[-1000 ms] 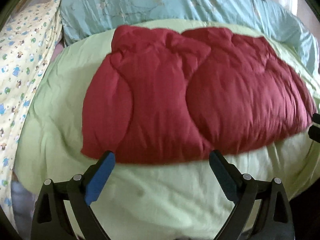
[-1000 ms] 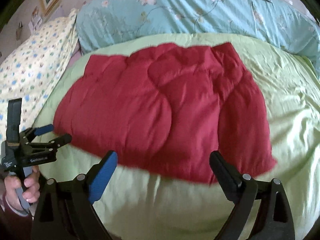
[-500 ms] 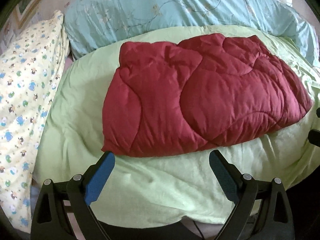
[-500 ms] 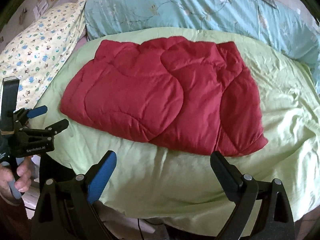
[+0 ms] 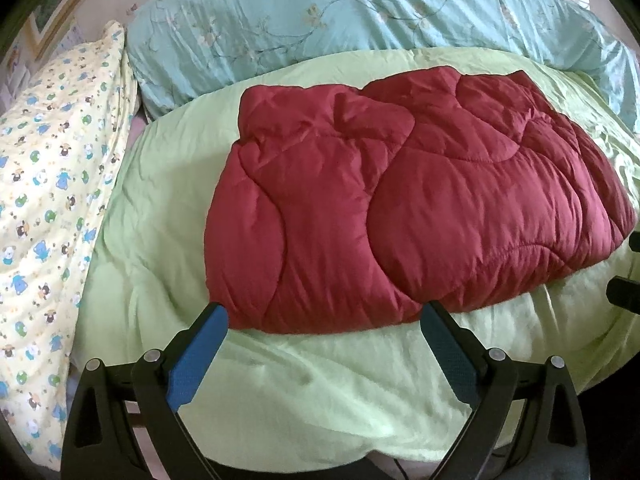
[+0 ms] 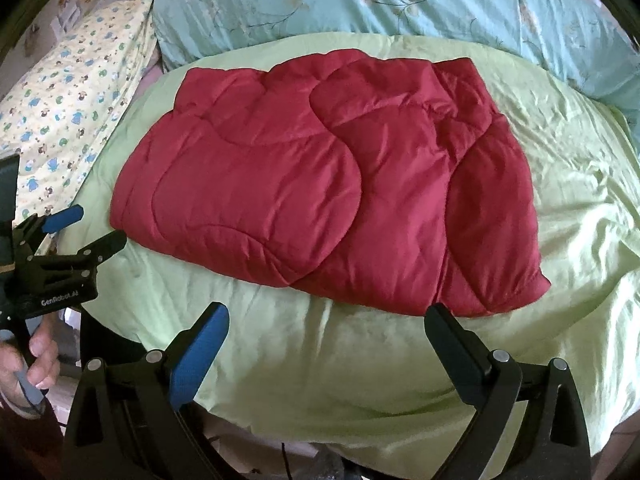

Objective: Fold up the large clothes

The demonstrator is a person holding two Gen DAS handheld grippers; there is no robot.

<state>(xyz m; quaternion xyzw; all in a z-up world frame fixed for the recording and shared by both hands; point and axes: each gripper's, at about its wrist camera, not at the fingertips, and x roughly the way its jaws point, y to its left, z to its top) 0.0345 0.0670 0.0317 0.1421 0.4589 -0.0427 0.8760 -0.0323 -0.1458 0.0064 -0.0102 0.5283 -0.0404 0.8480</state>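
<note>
A red quilted padded garment (image 5: 400, 208) lies folded in layers on the light green bedcover (image 5: 320, 392); it also shows in the right wrist view (image 6: 320, 184). My left gripper (image 5: 324, 316) is open and empty, held just short of the garment's near edge. It also appears at the left of the right wrist view (image 6: 80, 228), open, with a hand on its grip. My right gripper (image 6: 328, 320) is open and empty, in front of the garment's near right corner, apart from it.
A teal floral duvet (image 5: 360, 12) is bunched along the far side of the bed. A yellow patterned pillow (image 5: 52, 200) lies at the left. The green bedcover (image 6: 360, 400) drops off at the near edge, with floor below.
Both grippers have drawn back from the garment toward the near edge of the bed. The garment lies still and unheld throughout. Both grippers stay open.
</note>
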